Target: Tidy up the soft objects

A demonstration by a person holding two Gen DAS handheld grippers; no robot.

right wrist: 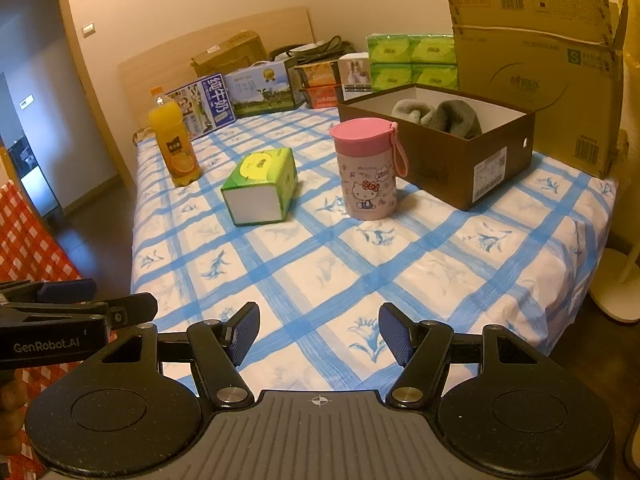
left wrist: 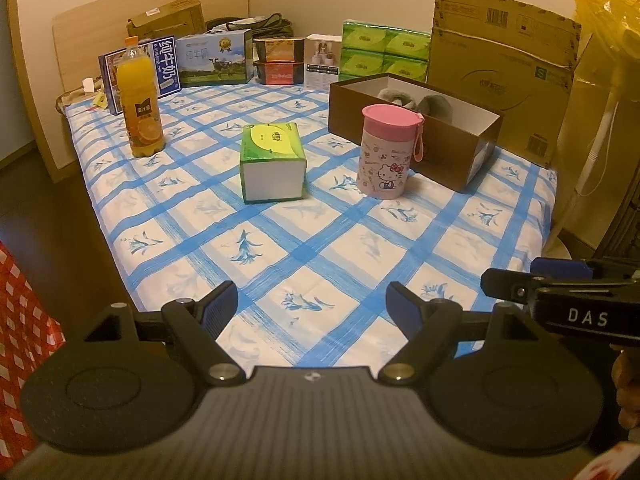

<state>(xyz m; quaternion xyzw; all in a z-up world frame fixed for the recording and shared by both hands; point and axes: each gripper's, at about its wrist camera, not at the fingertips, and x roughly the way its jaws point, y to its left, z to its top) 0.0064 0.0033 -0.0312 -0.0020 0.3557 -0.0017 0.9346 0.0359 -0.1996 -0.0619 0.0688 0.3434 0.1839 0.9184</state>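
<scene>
A green tissue pack (left wrist: 273,162) (right wrist: 261,185) lies on the blue-checked bed sheet (left wrist: 320,264) (right wrist: 360,272). A brown shoebox (left wrist: 412,136) (right wrist: 460,152) stands open at the right, with grey soft items (left wrist: 416,103) (right wrist: 440,118) inside it. My left gripper (left wrist: 312,312) is open and empty over the bed's near edge. My right gripper (right wrist: 319,334) is open and empty too, and it shows from the side in the left wrist view (left wrist: 496,280). The left gripper shows from the side in the right wrist view (right wrist: 140,308).
An orange juice bottle (left wrist: 139,100) (right wrist: 174,146) stands at the left and a pink Hello Kitty cup (left wrist: 387,152) (right wrist: 366,168) stands beside the shoebox. Milk cartons (left wrist: 216,58), stacked tissue packs (left wrist: 382,54) and a big cardboard box (left wrist: 504,68) line the far side.
</scene>
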